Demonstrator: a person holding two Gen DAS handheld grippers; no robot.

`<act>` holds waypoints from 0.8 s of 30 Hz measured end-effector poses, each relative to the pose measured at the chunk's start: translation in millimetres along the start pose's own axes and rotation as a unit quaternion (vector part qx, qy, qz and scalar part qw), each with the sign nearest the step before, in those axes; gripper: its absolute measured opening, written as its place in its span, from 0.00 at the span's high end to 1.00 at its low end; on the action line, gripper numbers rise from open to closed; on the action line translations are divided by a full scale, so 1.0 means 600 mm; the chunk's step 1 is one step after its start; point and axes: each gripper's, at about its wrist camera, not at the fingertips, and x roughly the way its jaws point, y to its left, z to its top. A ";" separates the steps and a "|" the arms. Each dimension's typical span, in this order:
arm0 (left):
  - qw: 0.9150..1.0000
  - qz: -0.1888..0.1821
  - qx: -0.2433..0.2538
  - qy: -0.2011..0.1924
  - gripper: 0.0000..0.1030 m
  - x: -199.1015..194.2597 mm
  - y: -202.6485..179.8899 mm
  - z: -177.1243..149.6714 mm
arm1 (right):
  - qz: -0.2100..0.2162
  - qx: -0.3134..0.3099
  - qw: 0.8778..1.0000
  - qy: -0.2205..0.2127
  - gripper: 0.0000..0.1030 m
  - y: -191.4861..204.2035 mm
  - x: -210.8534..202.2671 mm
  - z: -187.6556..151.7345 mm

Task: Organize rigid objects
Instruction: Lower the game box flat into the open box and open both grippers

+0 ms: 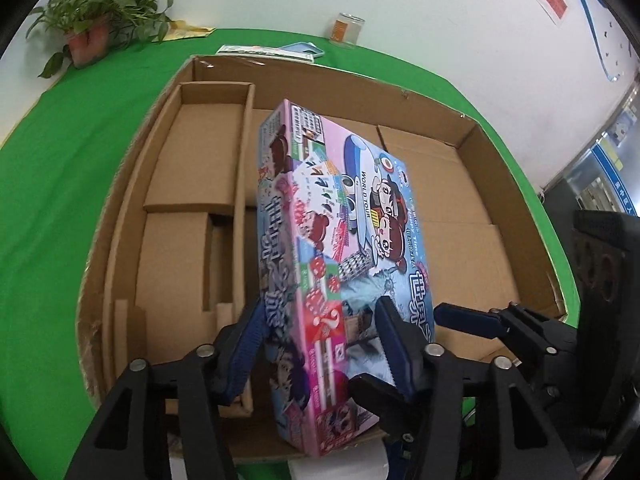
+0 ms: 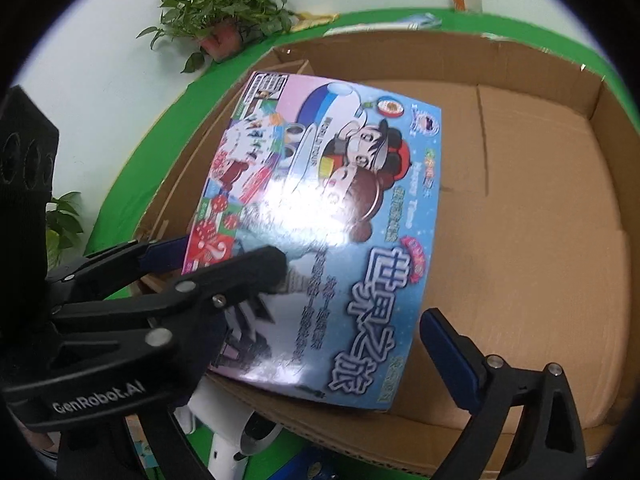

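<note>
Grippers and game box seen from both wrist cameras, nearest elements first. Left gripper (image 1: 322, 336): its two blue-padded fingers (image 1: 394, 344) are closed on the near end of the board game box (image 1: 340, 248), one pad against the long side panel and the other pressed on the printed lid. In the right wrist view the same gripper (image 2: 228, 256) enters from the left and lies over the near-left corner of the game box (image 2: 320, 220). Right gripper (image 2: 448, 344): only one blue-padded finger shows clearly in its own camera, just beside the near-right edge of the box and not visibly touching it; its jaws stand apart, holding nothing. In the left wrist view this gripper (image 1: 472, 322) appears at the right, just beside the box.

The game box, printed with cartoon children, an aeroplane marked WORLD TOUR, dice and Chinese lettering, is tilted on one long edge, its near end over the front wall of the large open cardboard carton (image 1: 500, 240). A cardboard insert tray (image 1: 208, 160) lies along the carton's left side, just beside the box. The carton stands on a green tablecloth (image 1: 64, 160). Beyond it, against the white wall, stand a potted plant (image 1: 96, 8) and a glass jar (image 1: 347, 28); flat printed items (image 1: 272, 52) lie just behind the carton's far wall.
</note>
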 end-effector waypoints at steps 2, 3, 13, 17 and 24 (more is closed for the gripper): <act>1.000 -0.002 0.007 -0.012 0.52 -0.014 -0.007 -0.003 | 0.003 0.001 1.000 0.003 0.05 -0.007 0.002 -0.006; 1.000 0.001 0.012 -0.022 0.52 -0.025 -0.013 -0.006 | 0.001 0.003 1.000 0.008 0.07 -0.012 0.002 -0.007; 0.998 -0.019 0.039 -0.055 0.52 -0.077 -0.006 -0.081 | -0.019 0.020 0.999 0.028 0.52 -0.030 0.030 -0.015; 0.998 -0.033 0.020 -0.054 0.52 -0.063 -0.001 -0.105 | -0.006 0.021 0.999 0.027 0.49 -0.030 0.014 -0.024; 0.999 -0.032 -0.001 -0.044 0.52 -0.064 0.023 -0.110 | -0.085 0.007 0.995 -0.060 0.38 -0.063 -0.119 -0.061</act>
